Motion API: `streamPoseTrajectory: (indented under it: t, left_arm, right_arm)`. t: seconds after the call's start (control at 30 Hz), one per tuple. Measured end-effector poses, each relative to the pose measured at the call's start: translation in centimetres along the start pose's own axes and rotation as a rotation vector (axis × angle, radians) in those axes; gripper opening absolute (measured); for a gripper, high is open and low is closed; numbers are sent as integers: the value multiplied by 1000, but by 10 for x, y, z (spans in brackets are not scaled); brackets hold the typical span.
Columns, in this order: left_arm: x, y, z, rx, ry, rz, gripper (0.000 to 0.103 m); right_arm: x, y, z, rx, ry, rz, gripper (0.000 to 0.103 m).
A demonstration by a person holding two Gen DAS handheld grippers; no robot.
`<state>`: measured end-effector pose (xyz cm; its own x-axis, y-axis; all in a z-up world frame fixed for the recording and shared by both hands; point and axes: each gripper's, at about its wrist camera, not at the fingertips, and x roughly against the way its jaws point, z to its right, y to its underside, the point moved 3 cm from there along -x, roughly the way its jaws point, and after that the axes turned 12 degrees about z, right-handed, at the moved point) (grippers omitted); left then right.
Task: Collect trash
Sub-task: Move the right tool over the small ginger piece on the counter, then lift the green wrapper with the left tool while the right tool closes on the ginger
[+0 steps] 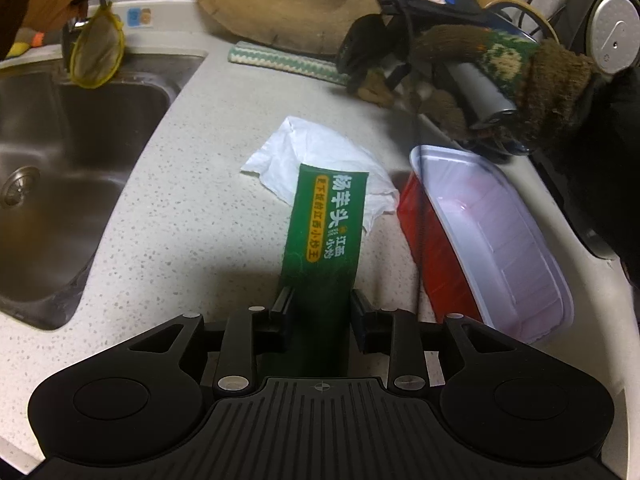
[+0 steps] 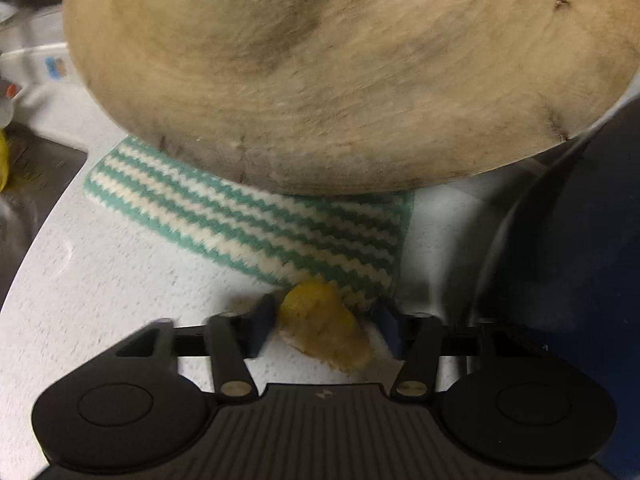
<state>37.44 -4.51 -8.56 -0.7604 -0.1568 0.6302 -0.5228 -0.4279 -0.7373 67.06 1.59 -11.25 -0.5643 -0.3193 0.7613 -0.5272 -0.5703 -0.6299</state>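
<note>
While angled down, left gripper (image 1: 320,304) clamps green packet (image 1: 324,224), right gripper (image 2: 324,326) half-open around yellow scrap (image 2: 324,322)

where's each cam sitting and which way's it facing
Left wrist: on the left gripper, looking down at the green packet on the counter; the gloved right hand shows.
Right wrist: on the right gripper, facing the yellow scrap.
Both show the striped cloth and wooden board.
</note>
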Motion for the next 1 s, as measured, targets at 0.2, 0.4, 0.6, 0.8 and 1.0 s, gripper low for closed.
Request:
streamPoseTrajectory:
  t: [0.2,0.4,0.6,0.8,1.0]
  left_arm:
    - [-4,-1,6,-4,50,-31,35]
    - [-7,3,16,-55,75,-36,36]
    - [-12,7,22,-127,57,-14,39]
    - [-12,8,21,-112,60,-6,38]
    - [-8,11,20,-92,47,22,29]
  right_arm:
    - [47,23,8,35,-121,-1,42]
    - [144,64,57,-74,-152,141,42]
    - [213,147,104,-170,-20,214,42]
    - [201,225,129,-269,-5,114,42]
    - [200,248,125,-226,-16,187,68]
